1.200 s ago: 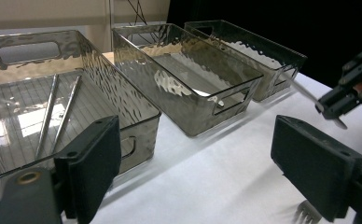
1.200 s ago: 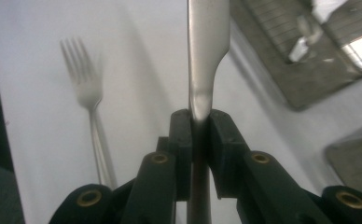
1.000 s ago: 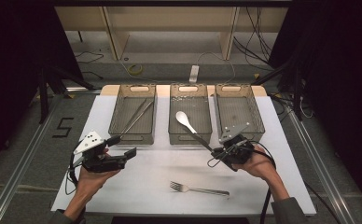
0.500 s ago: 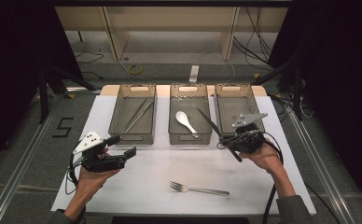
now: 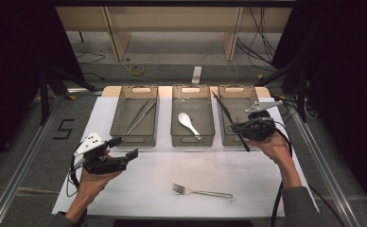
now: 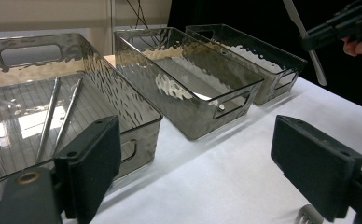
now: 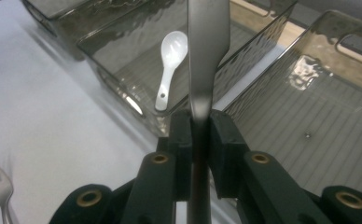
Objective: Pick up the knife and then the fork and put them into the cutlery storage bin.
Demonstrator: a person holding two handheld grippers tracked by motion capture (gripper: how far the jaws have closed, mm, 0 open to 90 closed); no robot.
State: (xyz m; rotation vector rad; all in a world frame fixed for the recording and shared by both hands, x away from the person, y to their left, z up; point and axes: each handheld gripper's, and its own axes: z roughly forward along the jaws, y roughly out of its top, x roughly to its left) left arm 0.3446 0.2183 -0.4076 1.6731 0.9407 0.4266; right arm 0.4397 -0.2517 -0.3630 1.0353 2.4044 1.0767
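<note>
Each hand carries a black two-jaw gripper: the left gripper [image 5: 124,147] and right gripper [image 5: 234,127] have blocky matte pads, brass-coloured rivets at the jaw pivots, grey three-cornered top plates and trailing black cables. The sleeves are dark grey.

Table knife [image 5: 228,117]: plain silver metal, flat blade, held clamped at mid-length between two black pads, clear of the table. It stands tilted above the near left edge of the right-hand smoked-plastic tray [image 5: 238,97], blade [image 7: 208,44] angled up and away, handle end [image 6: 318,70] pointing down toward the white table cover.
</note>
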